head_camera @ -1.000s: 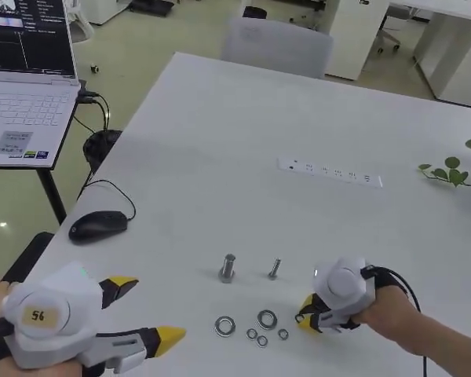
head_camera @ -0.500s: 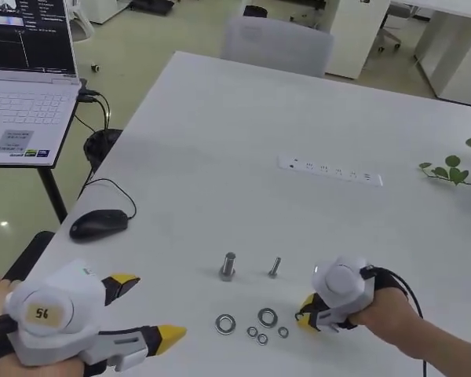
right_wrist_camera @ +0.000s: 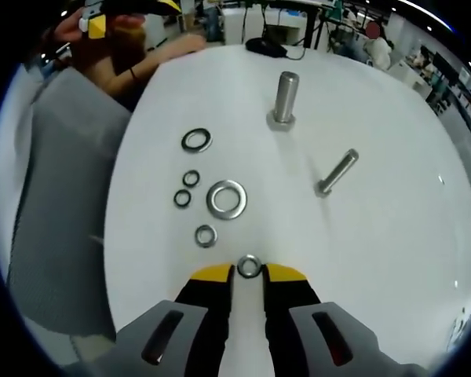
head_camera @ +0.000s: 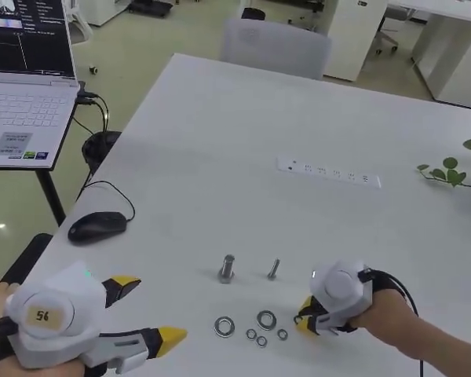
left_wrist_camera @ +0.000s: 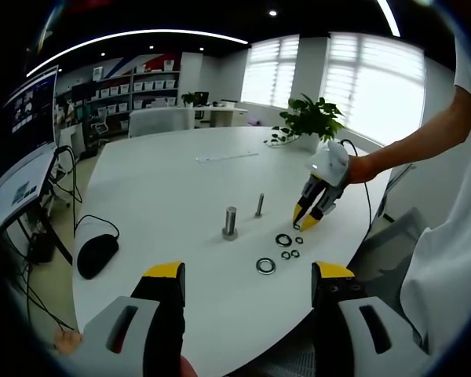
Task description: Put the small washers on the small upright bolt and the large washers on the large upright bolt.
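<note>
Pinching one small washer [right_wrist_camera: 250, 267] between its yellow tips, the right gripper [right_wrist_camera: 250, 272] is hovering low at the near edge of the white surface [head_camera: 243, 126], its jaws drawn almost together on the ring. Whether the ring is touching the surface is not clear.

Just ahead of that gripper, two large washers [right_wrist_camera: 196, 140] [right_wrist_camera: 226, 199] and three loose small washers [right_wrist_camera: 191, 178] [right_wrist_camera: 182, 198] [right_wrist_camera: 206, 235] are lying flat in a cluster, each apart from the others. Beyond them the large upright bolt [right_wrist_camera: 284, 98] and the small upright bolt [right_wrist_camera: 336, 173] are standing side by side, heads down, with nothing threaded on either.

The left gripper [head_camera: 149, 310] is waiting off to the left of the cluster, its jaws spread wide and gripping nothing.

Farther back, a black mouse [head_camera: 97, 226] and a white power strip [head_camera: 328, 172] are resting on the surface.
</note>
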